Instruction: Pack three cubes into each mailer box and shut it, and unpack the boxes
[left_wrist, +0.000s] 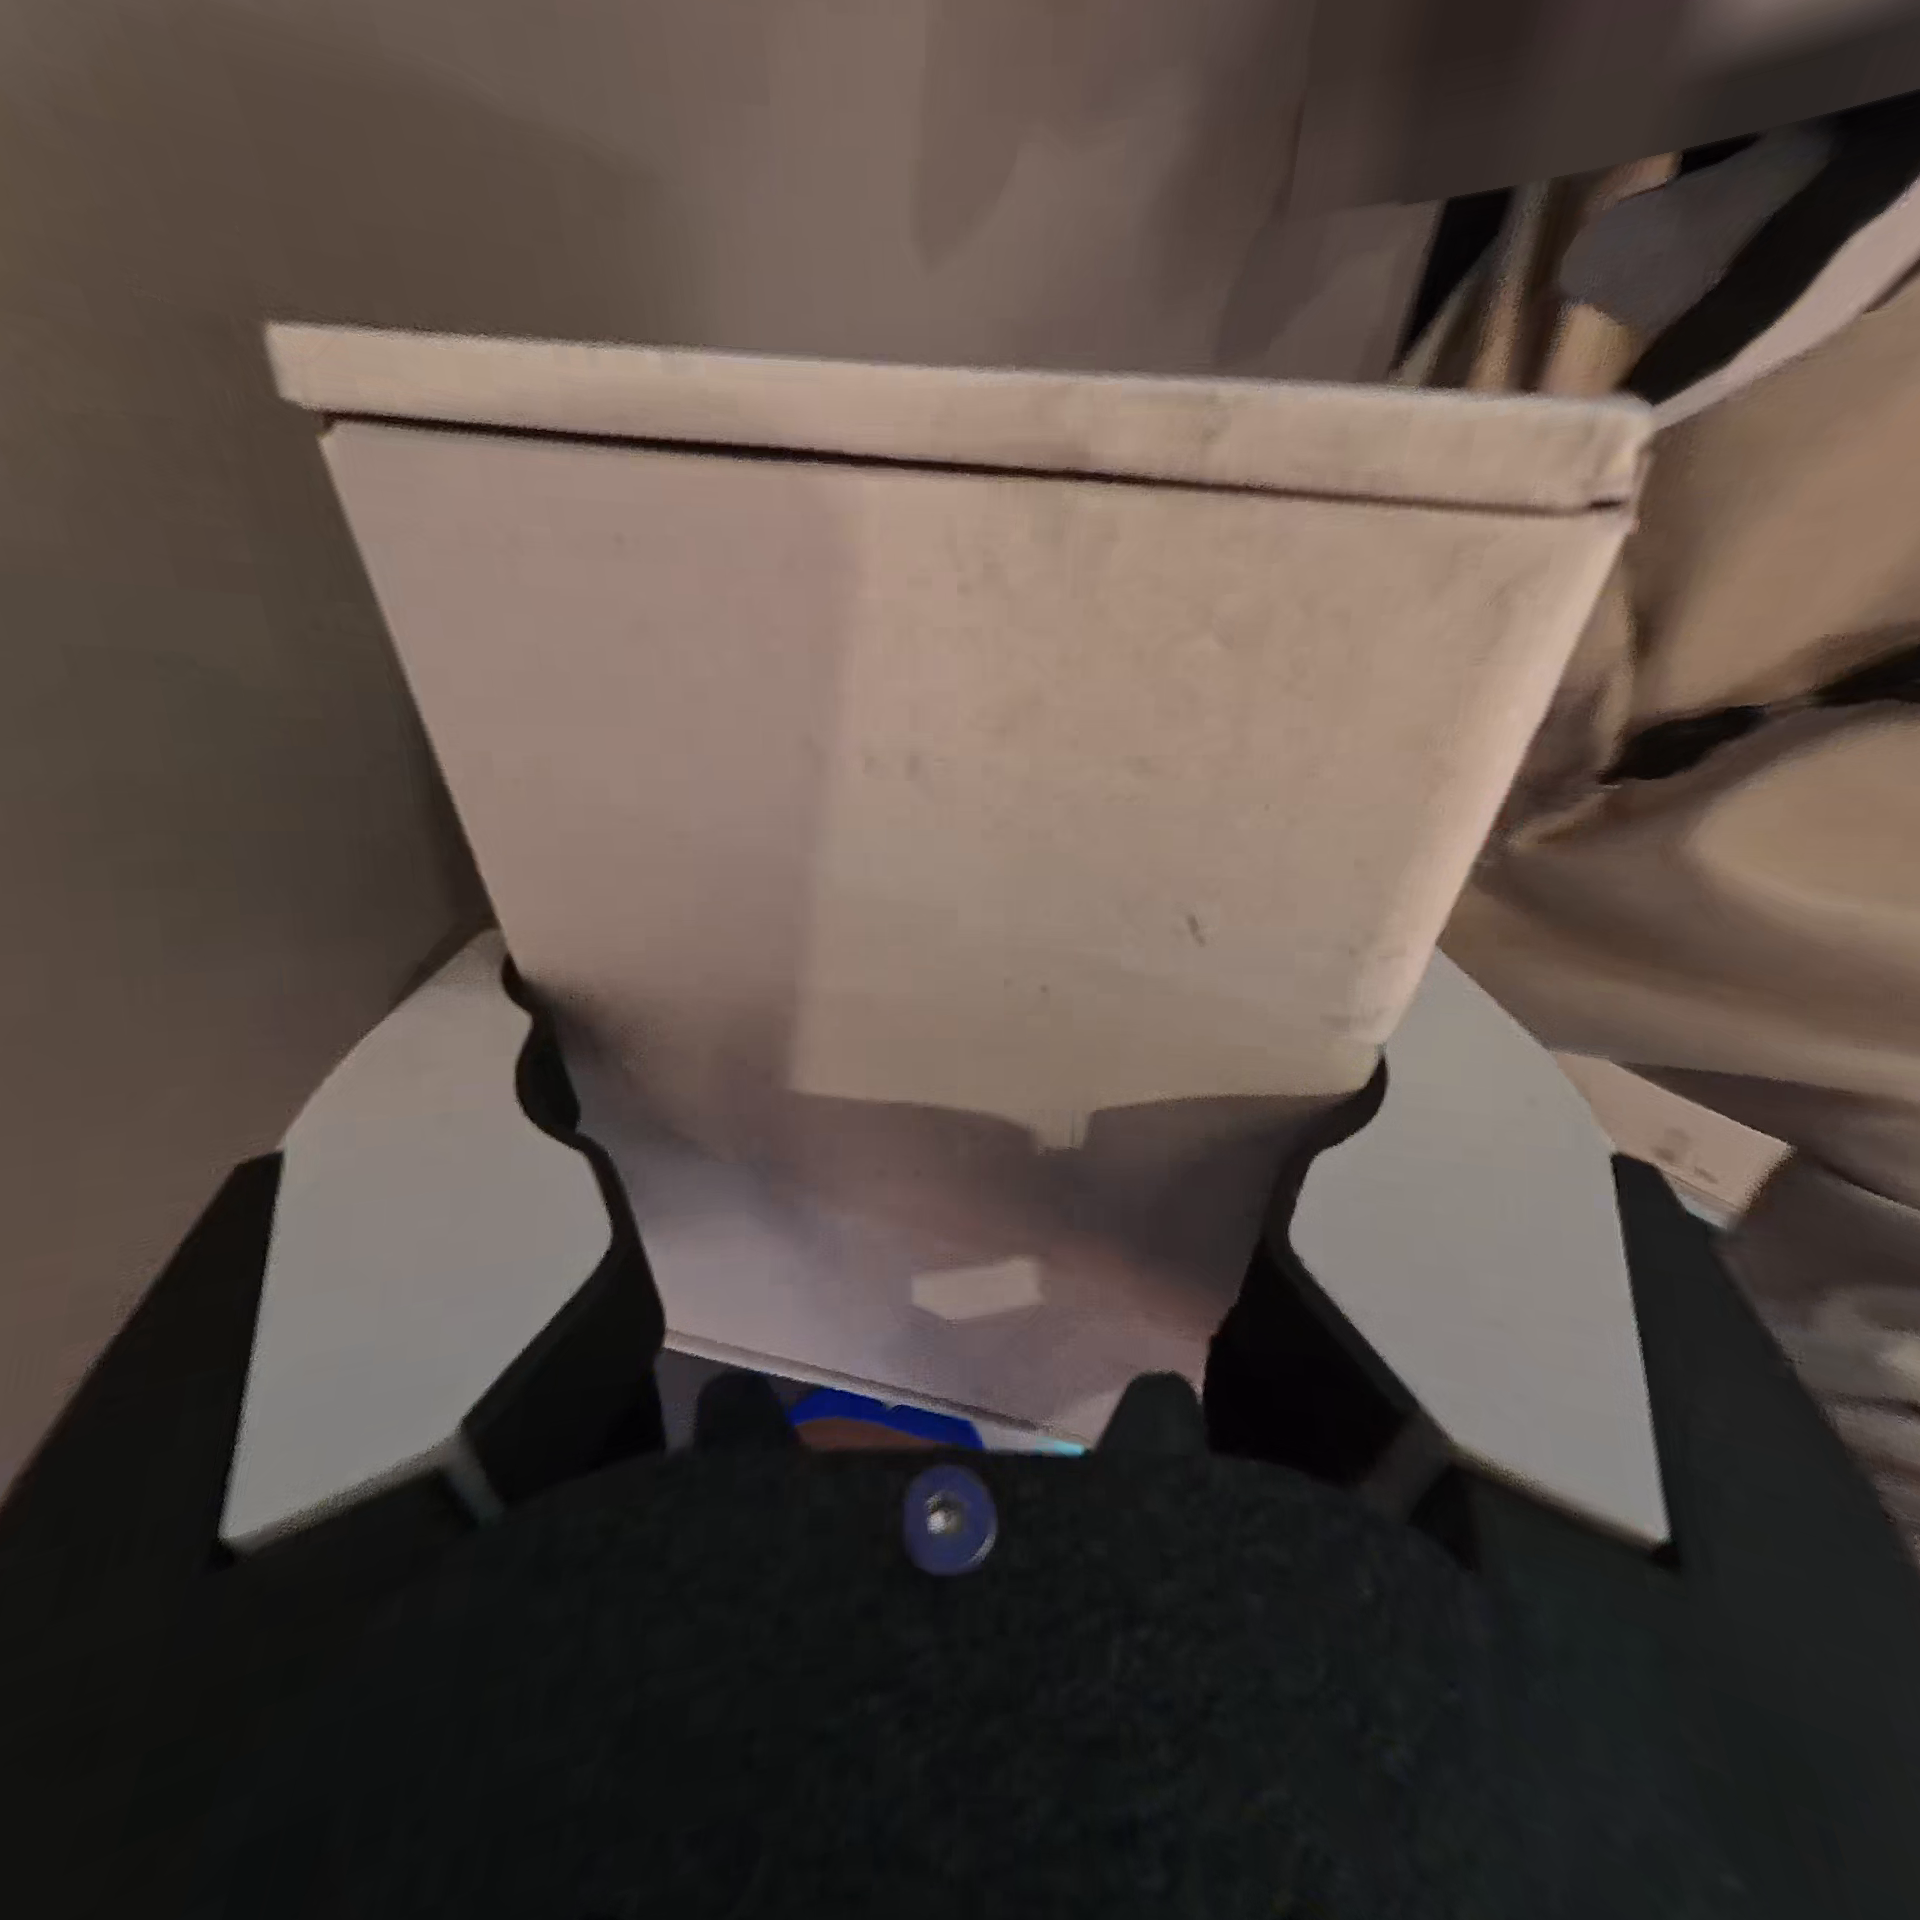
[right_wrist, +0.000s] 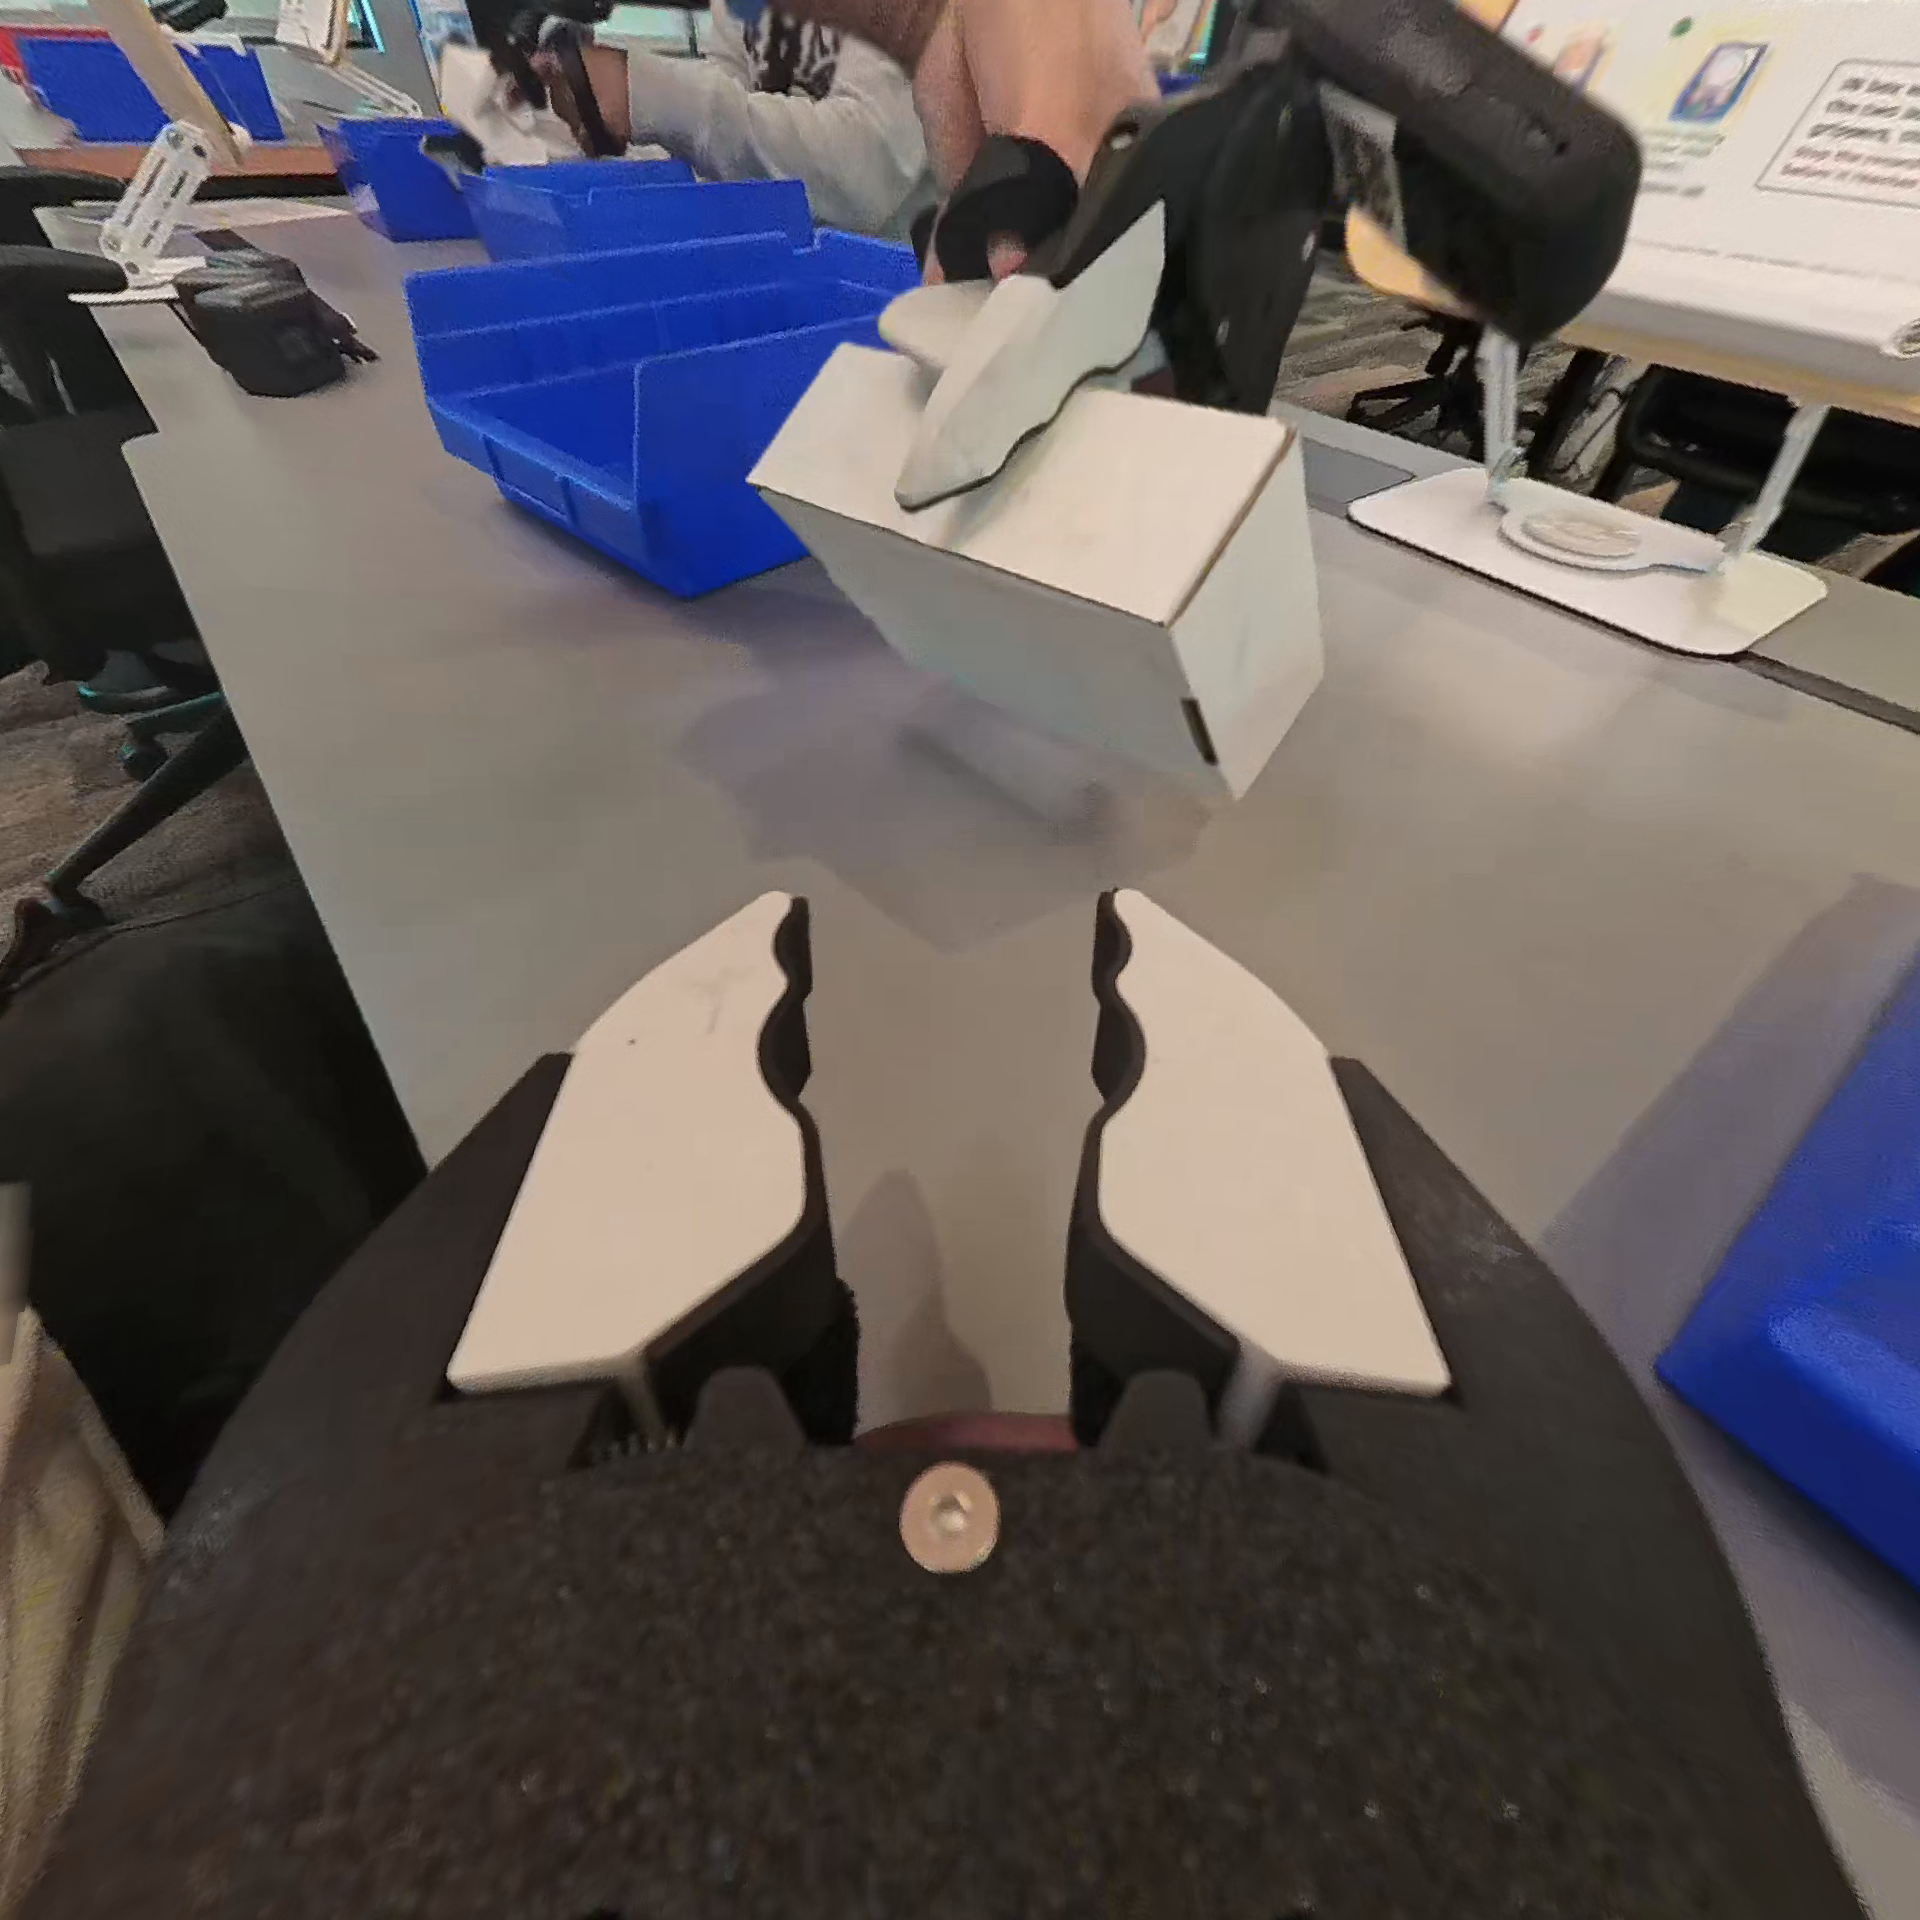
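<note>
A closed white mailer box (left_wrist: 1039, 707) sits between the fingers of my left gripper (left_wrist: 948, 1023), which is shut on its sides. In the right wrist view the box (right_wrist: 1081, 592) hangs tilted above the grey table (right_wrist: 520, 831), with a left gripper finger (right_wrist: 997, 405) across its top and a gloved hand holding that gripper. My right gripper (right_wrist: 951, 914) is open and empty, low over the table, short of the box. No cubes are in view.
Several blue bins (right_wrist: 644, 416) stand in a row at the back left of the table. Another blue bin (right_wrist: 1829, 1299) is at the right edge. A white stand base (right_wrist: 1590, 561) is at the back right. A black device (right_wrist: 270, 322) lies far left.
</note>
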